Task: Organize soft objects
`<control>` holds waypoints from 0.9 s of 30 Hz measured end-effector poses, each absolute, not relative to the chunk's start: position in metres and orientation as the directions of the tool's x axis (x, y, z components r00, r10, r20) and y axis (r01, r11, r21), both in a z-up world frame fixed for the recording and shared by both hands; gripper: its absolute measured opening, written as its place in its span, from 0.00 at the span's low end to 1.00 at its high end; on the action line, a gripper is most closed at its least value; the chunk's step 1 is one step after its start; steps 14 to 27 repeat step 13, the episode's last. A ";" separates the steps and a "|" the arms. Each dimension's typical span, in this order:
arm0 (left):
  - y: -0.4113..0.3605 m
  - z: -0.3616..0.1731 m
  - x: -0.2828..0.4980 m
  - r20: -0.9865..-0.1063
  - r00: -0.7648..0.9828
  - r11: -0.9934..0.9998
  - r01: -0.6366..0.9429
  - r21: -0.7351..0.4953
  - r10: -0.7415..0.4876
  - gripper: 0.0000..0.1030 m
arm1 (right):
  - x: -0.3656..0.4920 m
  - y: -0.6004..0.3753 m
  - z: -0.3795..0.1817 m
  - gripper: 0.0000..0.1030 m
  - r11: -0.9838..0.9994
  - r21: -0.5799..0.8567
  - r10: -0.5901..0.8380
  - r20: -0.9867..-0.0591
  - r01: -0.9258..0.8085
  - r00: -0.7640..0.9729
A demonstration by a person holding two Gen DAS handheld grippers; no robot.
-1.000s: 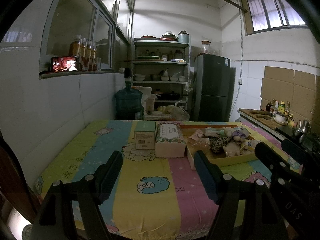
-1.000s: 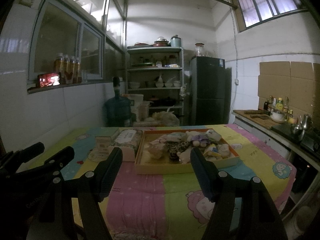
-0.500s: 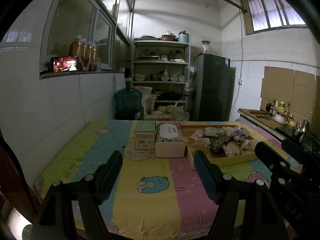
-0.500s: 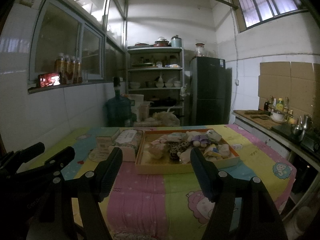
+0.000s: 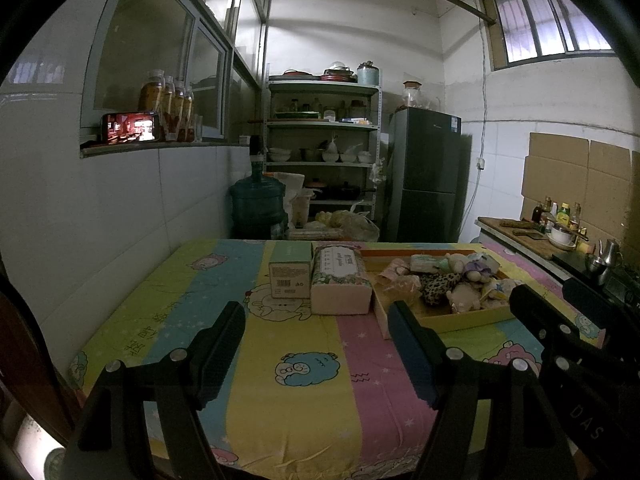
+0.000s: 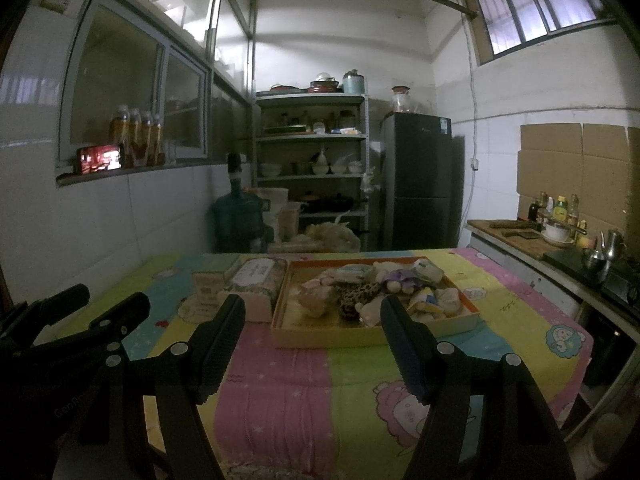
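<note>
A shallow orange-rimmed tray (image 6: 372, 339) sits on the table's colourful striped cloth (image 6: 280, 392), heaped with several soft things: plush toys, a leopard-print piece (image 6: 356, 294) and small packets. In the left wrist view the same tray (image 5: 460, 320) lies to the right. Left of it stand a floral tissue pack (image 5: 340, 280) and a small green box (image 5: 290, 274). My left gripper (image 5: 316, 336) hangs open above the cloth, short of the tissue pack, nothing between its fingers. My right gripper (image 6: 312, 324) is open too, in front of the tray's near edge, holding nothing.
A tiled wall runs along the table's left side, with bottles and a phone on its ledge (image 5: 132, 126). Behind the table stand a water jug (image 5: 256, 204), a shelf rack (image 5: 320, 152) and a dark fridge (image 5: 424, 184). A counter with kitchenware (image 6: 560, 236) runs along the right.
</note>
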State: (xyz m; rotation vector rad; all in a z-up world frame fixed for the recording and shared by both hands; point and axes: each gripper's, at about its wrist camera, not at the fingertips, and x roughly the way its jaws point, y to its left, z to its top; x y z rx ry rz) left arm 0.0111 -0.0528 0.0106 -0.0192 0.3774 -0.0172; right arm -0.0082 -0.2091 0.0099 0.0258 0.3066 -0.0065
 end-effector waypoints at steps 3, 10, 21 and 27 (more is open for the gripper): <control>-0.053 0.010 0.011 -0.369 0.929 1.000 0.014 -0.023 -0.021 0.72 | -0.008 -0.209 0.010 0.70 1.000 0.026 -0.002 -0.303 0.010 0.953; -0.052 0.010 0.011 -0.369 0.929 1.000 0.013 -0.024 -0.021 0.72 | -0.008 -0.207 0.010 0.70 1.000 0.027 -0.001 -0.303 0.010 0.953; -0.052 0.009 0.010 -0.372 0.928 0.999 0.011 -0.030 -0.022 0.72 | -0.008 -0.207 0.010 0.70 1.000 0.026 -0.001 -0.304 0.010 0.953; -0.052 0.009 0.010 -0.372 0.928 0.999 0.011 -0.030 -0.022 0.72 | -0.008 -0.207 0.010 0.70 1.000 0.026 -0.001 -0.304 0.010 0.953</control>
